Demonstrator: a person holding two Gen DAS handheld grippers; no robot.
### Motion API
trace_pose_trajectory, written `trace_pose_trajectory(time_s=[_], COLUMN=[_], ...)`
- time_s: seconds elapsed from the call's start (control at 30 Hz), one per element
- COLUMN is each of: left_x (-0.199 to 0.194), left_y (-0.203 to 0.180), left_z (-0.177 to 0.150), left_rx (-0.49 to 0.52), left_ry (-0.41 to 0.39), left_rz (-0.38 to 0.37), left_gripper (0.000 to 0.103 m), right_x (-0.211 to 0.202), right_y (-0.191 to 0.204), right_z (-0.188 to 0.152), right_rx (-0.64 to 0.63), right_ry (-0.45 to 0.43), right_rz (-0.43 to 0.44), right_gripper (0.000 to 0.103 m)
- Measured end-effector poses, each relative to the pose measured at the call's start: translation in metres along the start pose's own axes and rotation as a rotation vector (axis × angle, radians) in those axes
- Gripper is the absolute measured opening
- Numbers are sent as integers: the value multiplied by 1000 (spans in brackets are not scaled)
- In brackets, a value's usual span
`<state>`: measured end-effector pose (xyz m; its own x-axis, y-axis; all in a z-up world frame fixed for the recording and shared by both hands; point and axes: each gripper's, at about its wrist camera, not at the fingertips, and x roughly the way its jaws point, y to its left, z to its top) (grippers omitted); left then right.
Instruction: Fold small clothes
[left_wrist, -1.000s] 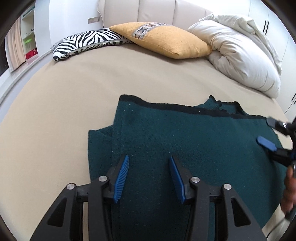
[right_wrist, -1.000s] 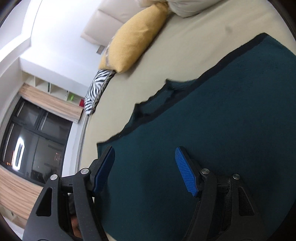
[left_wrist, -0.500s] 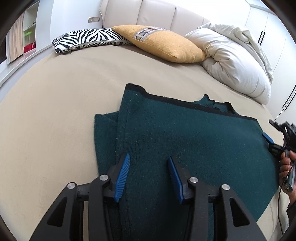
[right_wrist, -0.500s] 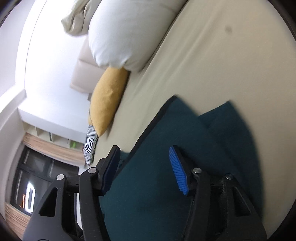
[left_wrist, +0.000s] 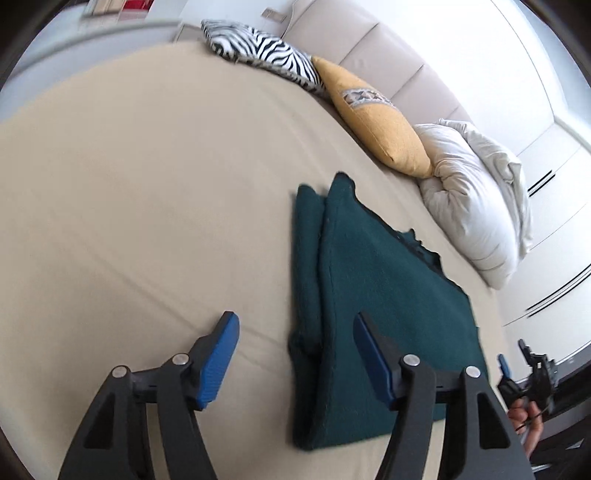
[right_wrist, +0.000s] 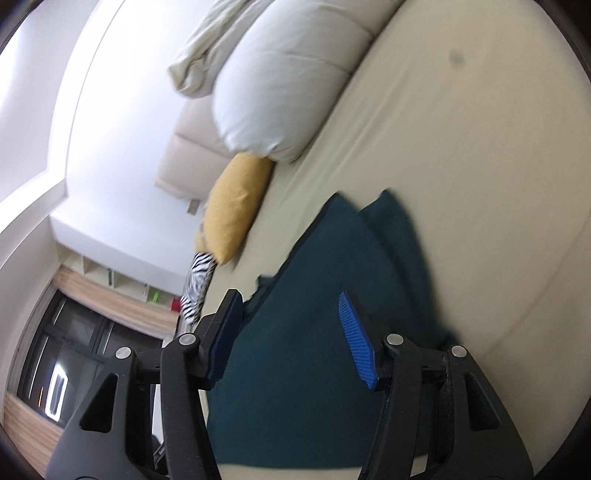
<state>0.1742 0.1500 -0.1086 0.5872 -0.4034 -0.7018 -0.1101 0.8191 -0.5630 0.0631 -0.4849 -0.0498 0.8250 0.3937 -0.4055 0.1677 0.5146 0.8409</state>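
Note:
A dark teal knit garment (left_wrist: 376, 306) lies folded flat on the beige bed (left_wrist: 147, 221), with a narrower layer showing along its left side. My left gripper (left_wrist: 297, 354) hovers over the garment's near left edge. Its jaws are opening and the pads press on nothing. In the right wrist view the garment (right_wrist: 314, 332) fills the space behind my right gripper (right_wrist: 291, 343), whose jaws are opening with no cloth pinched between them. The right gripper (left_wrist: 513, 363) also shows past the garment's right edge in the left wrist view, held by a hand (left_wrist: 524, 417).
At the head of the bed lie a zebra-striped pillow (left_wrist: 266, 48), a yellow cushion (left_wrist: 376, 118) and a bunched white duvet (left_wrist: 476, 206), against a padded headboard (left_wrist: 369, 48). White wardrobe doors (left_wrist: 546, 177) stand to the right. A dark window (right_wrist: 55, 362) is beyond the bed.
My left gripper drew back leftward off the garment, rolled, and its jaws widened. My right gripper pulled away toward the garment's right side, and its view swung toward the duvet.

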Motion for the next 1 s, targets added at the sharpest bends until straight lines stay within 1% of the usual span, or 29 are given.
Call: trace_pose_trajectory(time_s=[0.07,0.13,0.23,0.33,0.47,0.6,0.63,0.7,0.73,0.8,0.87,0.9,1.0], left_x=[1,3,8,18,29,41,46,50,52,53,52,52,49], left_y=[4,7,10,17,23,18,13,8,6,10,19,21,19], left_z=[-4,-7,-7,-2,9,20,21,22,22,22,21,20,18], left_rx=[-34,-72,-113,-151,-187,-212,-208,-194,-188,-210,-249,-253,-208], left_ry=[28,50,83,110,138,186,208,226,234,237,238,241,243], left_rz=[-48,-84,-154,-205,-269,-315,-332,-329,-334,-350,-364,-363,-339], left_gripper=[71,71,76,78,78,78,77,75,71,64,53,50,48], right_x=[9,23,40,57,76,92,97,107,115,124,133,137,154], right_y=[19,41,63,80,97,106,109,118,123,128,134,135,140], right_z=[-17,-33,-56,-74,-93,-108,-111,-120,-124,-131,-137,-139,-148], right_rx=[-31,-69,-116,-142,-154,-138,-136,-145,-148,-148,-146,-145,-138], right_ry=[52,114,203,270,333,376,386,406,420,440,459,465,491], right_rz=[25,38,71,98,128,160,164,165,167,172,175,174,174], right_gripper=[56,56,56,56,56,56,56,56,56,56,56,56,56])
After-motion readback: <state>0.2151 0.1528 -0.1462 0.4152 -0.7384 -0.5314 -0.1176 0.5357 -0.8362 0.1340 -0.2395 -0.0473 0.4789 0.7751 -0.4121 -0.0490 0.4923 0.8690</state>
